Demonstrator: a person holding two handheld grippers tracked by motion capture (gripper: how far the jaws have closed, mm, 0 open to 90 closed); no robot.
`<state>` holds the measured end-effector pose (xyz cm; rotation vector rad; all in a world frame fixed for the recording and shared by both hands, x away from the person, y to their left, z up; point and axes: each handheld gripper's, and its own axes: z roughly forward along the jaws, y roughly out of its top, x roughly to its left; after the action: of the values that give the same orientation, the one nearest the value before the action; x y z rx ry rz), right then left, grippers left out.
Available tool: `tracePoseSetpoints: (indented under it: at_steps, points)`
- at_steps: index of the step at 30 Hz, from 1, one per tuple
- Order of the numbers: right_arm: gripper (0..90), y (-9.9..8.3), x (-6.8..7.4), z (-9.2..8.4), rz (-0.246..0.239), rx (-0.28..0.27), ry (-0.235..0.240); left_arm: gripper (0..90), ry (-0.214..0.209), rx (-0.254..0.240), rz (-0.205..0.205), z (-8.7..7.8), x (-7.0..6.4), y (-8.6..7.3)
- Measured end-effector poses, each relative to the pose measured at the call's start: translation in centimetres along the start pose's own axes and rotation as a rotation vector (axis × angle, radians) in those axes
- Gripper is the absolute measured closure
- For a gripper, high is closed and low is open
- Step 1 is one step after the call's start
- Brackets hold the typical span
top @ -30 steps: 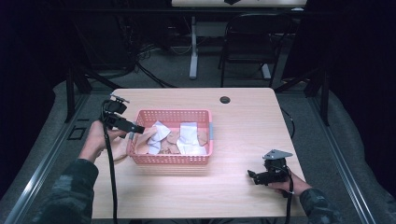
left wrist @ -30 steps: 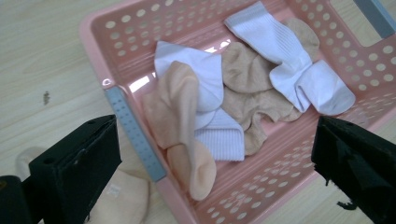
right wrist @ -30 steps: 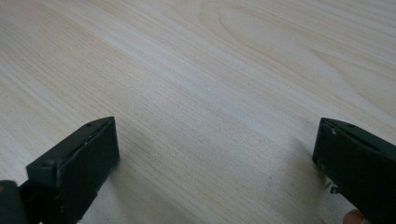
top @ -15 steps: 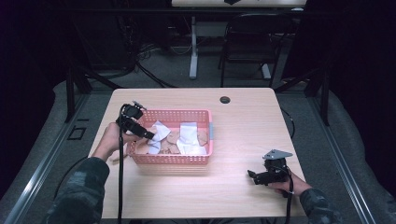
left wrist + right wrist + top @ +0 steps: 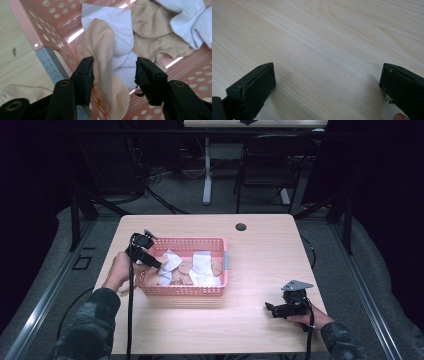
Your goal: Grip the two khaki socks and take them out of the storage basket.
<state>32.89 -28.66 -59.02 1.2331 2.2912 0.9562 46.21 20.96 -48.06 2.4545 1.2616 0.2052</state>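
A pink basket of white, tan and peach socks stands left of the table's middle. My left gripper dips into its left end. In the left gripper view, a peach sock hangs over a white sock between the jaws of the left gripper. These jaws have just been closing. The left pad touches the peach sock, and the right pad stands apart from it. My right gripper rests low near the table's front right. In its own view the right gripper is open over bare wood.
Another peach sock lies on the table just outside the basket's left wall. A black round grommet sits at the table's far edge. A dark chair stands behind the table. Bare tabletop spreads right of the basket.
My left gripper has moved right and down from beside the basket into its left end, and its jaws stand narrower. The right gripper has stayed put.
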Motion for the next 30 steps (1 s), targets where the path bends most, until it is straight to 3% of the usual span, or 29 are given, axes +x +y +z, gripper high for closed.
tracePoseSetpoints:
  at_steps: [6,13,19,30]
  points:
    - [0.0,0.0,0.0,0.0,0.000,0.000,0.000,64.0,0.043,0.046,-0.040,0.6,0.2,-0.3]
    - [0.0,0.0,0.0,0.0,0.000,0.000,0.000,83.4,0.034,0.063,-0.071,0.9,0.3,-0.4]
    - [0.0,0.0,0.0,0.0,0.000,-0.001,0.000,86.1,0.027,0.062,-0.086,0.7,0.5,-0.6]
    - [0.0,0.0,0.0,0.0,0.001,0.001,0.001,86.2,0.011,0.021,-0.074,-0.9,0.6,-0.3]
